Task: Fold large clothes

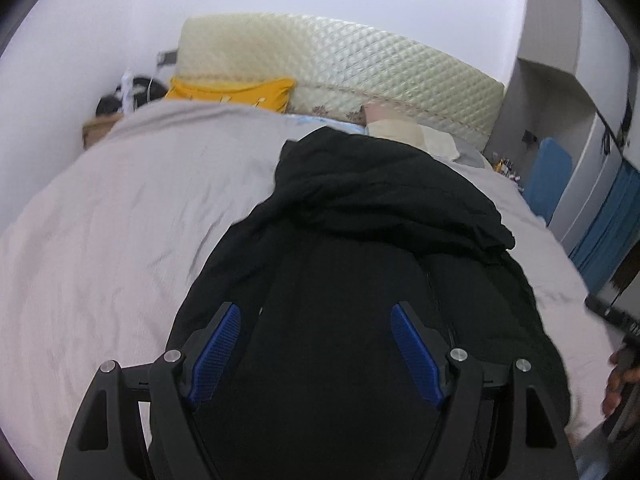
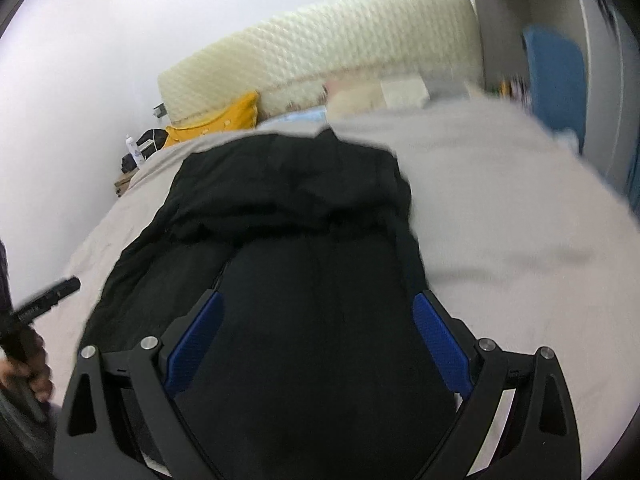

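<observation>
One large black garment, thick and rumpled, lies on the grey-sheeted bed, running from the near edge toward the headboard, with a bunched fold across its far half. We see no container holding anything in either view; the garment simply rests on the sheet.

Our left tool hangs over the near part of the garment with its blue-padded fingers spread wide, gripping nothing. Our right tool is likewise released, its blue pads apart above the same dark cloth; whether any finger touches the fabric we cannot tell.

Beyond the garment, a mustard-yellow cushion and a pale beige pillow sit near the cream quilted headboard, which stands against the white wall.

From the left wrist we make out a dark bag and a white bottle on a low wooden stand beside the bed, and a blue panel by the grey wardrobe at right. That view also catches the right hand at its edge. The right wrist view is blurrier on its right side, and instead shows the left hand gripping its black handle at the left edge, with the bottle smaller and farther off.
</observation>
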Demonstrator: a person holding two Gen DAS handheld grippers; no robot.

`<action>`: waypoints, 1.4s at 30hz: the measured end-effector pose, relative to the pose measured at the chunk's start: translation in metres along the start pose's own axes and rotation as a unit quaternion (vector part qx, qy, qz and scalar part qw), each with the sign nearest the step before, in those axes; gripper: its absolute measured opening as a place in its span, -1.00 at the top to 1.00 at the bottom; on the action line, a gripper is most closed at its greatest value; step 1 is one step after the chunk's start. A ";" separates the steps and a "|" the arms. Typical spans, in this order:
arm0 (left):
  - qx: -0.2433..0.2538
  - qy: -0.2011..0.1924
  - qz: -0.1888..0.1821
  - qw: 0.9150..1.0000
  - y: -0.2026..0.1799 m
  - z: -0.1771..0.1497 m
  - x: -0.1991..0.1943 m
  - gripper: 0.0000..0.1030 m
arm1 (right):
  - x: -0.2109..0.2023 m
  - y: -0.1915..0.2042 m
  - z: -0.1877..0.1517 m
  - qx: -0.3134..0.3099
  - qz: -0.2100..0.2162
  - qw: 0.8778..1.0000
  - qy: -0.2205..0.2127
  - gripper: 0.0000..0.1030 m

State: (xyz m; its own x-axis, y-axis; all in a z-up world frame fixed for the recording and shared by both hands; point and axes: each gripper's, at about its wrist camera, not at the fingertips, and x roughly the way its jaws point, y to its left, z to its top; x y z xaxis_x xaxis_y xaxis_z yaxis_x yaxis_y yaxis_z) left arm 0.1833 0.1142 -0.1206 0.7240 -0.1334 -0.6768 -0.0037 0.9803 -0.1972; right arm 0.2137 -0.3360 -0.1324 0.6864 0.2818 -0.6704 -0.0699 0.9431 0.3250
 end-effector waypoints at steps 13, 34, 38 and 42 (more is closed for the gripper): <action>-0.112 0.124 -0.030 0.985 0.095 -0.005 0.029 -0.50 | 0.042 -0.111 -0.049 0.269 -0.040 0.950 0.150 -0.86; -0.260 0.292 -0.021 0.920 0.157 -0.061 0.101 -0.56 | 0.054 -0.043 -0.055 0.263 0.231 0.925 0.146 -0.87; -0.253 0.305 -0.017 0.918 0.153 -0.063 0.110 -0.66 | 0.062 -0.059 -0.073 0.284 0.149 0.930 0.178 -0.87; -0.233 0.314 -0.028 0.920 0.141 -0.062 0.117 -0.72 | 0.074 -0.078 -0.093 0.300 0.031 0.928 0.217 -0.87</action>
State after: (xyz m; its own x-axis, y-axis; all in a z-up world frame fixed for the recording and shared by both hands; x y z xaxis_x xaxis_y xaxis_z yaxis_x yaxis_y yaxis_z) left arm 0.2244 0.2276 -0.2716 0.1915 -0.3831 -0.9036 -0.3799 0.8200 -0.4282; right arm 0.2027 -0.3722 -0.2690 0.3287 0.4992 -0.8017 0.4063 0.6916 0.5972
